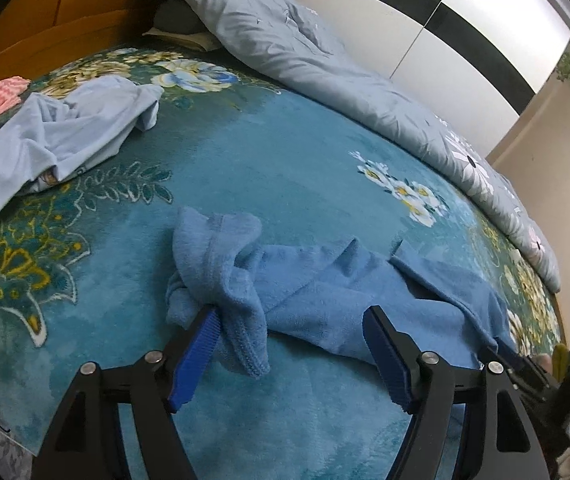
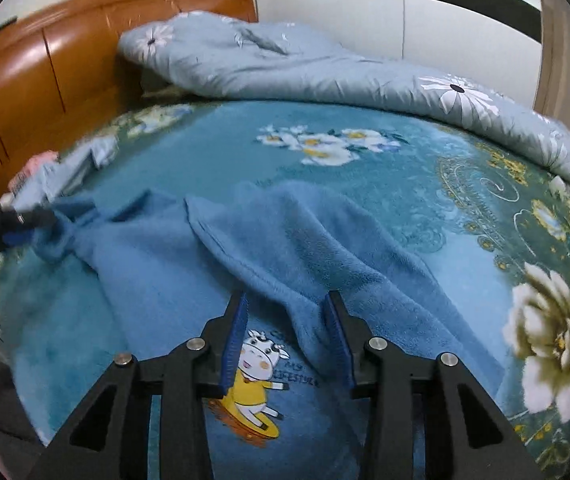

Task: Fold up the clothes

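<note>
A blue fleece garment (image 1: 325,292) with a cartoon cow print (image 2: 257,376) lies crumpled on the teal floral bedspread (image 1: 265,168). My left gripper (image 1: 291,316) is open, its jaws wide apart, with the garment's bunched end lying between them and draped over the left finger. It also shows at the left edge of the right wrist view (image 2: 25,226) against that bunched end. My right gripper (image 2: 287,304) is open with a fold of the garment (image 2: 285,248) between its jaws.
A crumpled light blue shirt (image 1: 61,132) and a pink cloth (image 1: 3,94) lie at the far left of the bed. A grey-blue floral duvet (image 2: 325,76) is heaped along the far side. An orange wooden headboard (image 2: 45,72) and white wardrobe doors (image 2: 465,12) stand behind.
</note>
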Demonstrator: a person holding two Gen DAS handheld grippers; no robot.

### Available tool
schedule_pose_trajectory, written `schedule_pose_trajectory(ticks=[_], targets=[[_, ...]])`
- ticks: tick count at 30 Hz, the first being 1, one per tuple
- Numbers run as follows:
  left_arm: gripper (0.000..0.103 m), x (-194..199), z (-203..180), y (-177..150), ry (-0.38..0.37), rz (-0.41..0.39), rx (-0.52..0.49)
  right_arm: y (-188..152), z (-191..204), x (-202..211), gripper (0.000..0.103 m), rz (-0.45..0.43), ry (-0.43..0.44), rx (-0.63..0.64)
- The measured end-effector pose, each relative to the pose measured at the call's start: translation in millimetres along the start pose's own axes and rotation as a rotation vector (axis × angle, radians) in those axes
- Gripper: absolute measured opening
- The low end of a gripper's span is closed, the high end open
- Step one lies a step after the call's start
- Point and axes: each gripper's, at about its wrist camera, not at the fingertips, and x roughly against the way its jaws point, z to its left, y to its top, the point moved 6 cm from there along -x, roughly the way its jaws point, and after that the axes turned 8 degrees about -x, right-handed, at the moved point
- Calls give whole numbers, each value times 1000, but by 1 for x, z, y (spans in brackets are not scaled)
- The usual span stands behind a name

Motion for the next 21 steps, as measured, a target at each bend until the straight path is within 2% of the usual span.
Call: schedule_pose_trajectory(ticks=[1, 2, 4, 6, 9, 11, 12, 14, 17, 19, 20, 21], targets=[[77, -2, -1, 0, -1, 3, -1, 0, -4, 1, 21, -2, -13, -9], [77, -3, -2, 0, -2, 6, -4, 1, -13, 4, 4, -9, -19, -41], [77, -6, -7, 0, -8, 11, -21, 6, -33, 15, 4, -36, 6, -133], [77, -8, -11, 1, -11, 13, -41, 12, -61, 32, 4, -95, -48, -218], [77, -13, -18, 5, -18, 17, -66, 16, -111, 58, 4, -190, -208, -336], [77, -15, -24, 8, -29, 19, -81, 12, -147, 77, 4, -237, -354, -409], [77, -17, -28, 12, -37, 20, -92, 7, -162, 83, 4, -240, -412, -436], [77, -22, -37, 19, -52, 22, -116, -3, -182, 86, 4, -199, -473, -473], [77, -27, -51, 31, -65, 25, -155, -20, -193, 80, 4, -120, -478, -505], [77, -31, -59, 40, -73, 31, -194, -28, -192, 82, 7, -106, -456, -514], [78, -34, -62, 44, -74, 35, -212, -28, -189, 90, 12, -131, -456, -516], [79, -38, -64, 49, -73, 38, -230, -25, -187, 100, 24, -168, -459, -515]])
